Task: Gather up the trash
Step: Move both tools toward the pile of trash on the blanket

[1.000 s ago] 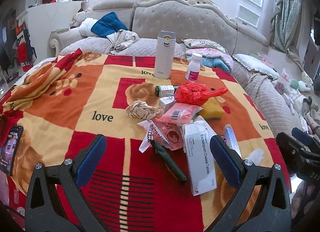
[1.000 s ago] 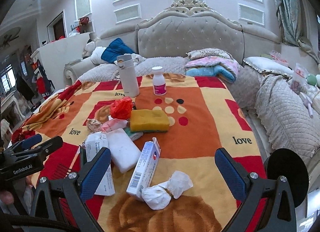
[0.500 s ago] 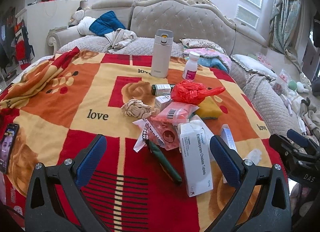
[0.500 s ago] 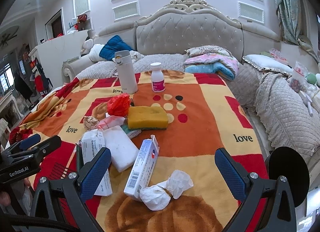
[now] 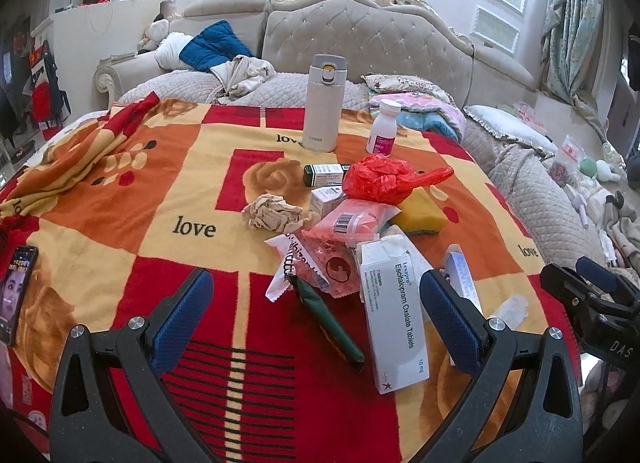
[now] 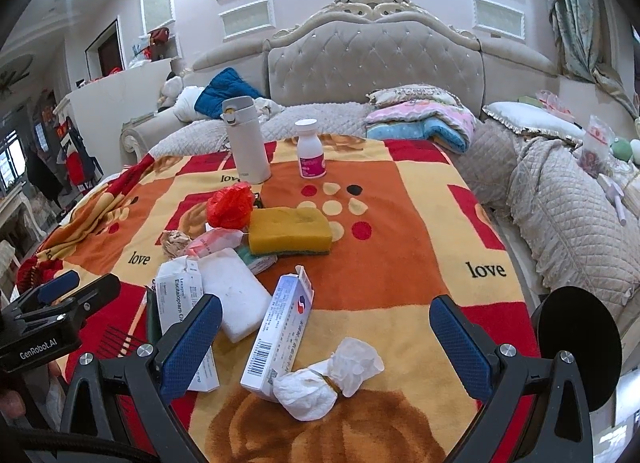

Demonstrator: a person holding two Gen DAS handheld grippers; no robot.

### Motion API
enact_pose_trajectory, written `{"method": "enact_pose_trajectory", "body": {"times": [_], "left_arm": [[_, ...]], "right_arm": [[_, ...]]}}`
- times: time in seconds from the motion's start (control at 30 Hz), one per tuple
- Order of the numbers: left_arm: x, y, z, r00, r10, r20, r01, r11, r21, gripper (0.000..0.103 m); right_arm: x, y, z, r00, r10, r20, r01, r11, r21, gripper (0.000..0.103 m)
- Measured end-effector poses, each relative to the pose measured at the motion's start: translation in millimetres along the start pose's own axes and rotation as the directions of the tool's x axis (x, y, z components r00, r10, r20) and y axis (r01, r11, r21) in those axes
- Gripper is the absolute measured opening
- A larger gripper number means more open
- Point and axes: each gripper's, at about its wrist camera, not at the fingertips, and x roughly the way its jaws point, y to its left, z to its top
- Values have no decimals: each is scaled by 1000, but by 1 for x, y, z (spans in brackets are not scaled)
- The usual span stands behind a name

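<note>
Trash lies in a heap on the patterned blanket (image 5: pixel 120 223). A white tablet box (image 5: pixel 394 313), a dark green wrapper (image 5: pixel 332 323), pink packets (image 5: pixel 352 221), a crumpled beige paper (image 5: pixel 272 215) and a red plastic bag (image 5: pixel 384 179) show in the left wrist view. My left gripper (image 5: pixel 316 319) hovers open just short of the wrapper and box. In the right wrist view a white tissue wad (image 6: pixel 332 375) leans on a blue-and-white carton (image 6: pixel 284 327). My right gripper (image 6: pixel 326 339) is open over them, holding nothing.
A thermos (image 5: pixel 323 103) and a white pill bottle (image 5: pixel 383 127) stand at the far side. A yellow sponge (image 6: pixel 290 229) and a white pad (image 6: pixel 236 291) lie mid-blanket. A phone (image 5: pixel 18 291) rests at the left edge. Pillows and bedding sit behind.
Both grippers have edged forward toward the heap, so the objects sit slightly lower and nearer in each view. Nothing was picked up; both stay open.
</note>
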Motion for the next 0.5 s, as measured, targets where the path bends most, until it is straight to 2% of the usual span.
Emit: {"method": "enact_pose_trajectory", "body": {"times": [0.5], "left_arm": [[7, 0, -5, 1000, 19, -8, -19, 1000, -4, 103]], "right_arm": [[6, -6, -2, 1000, -9, -24, 9, 1000, 10, 103]]}}
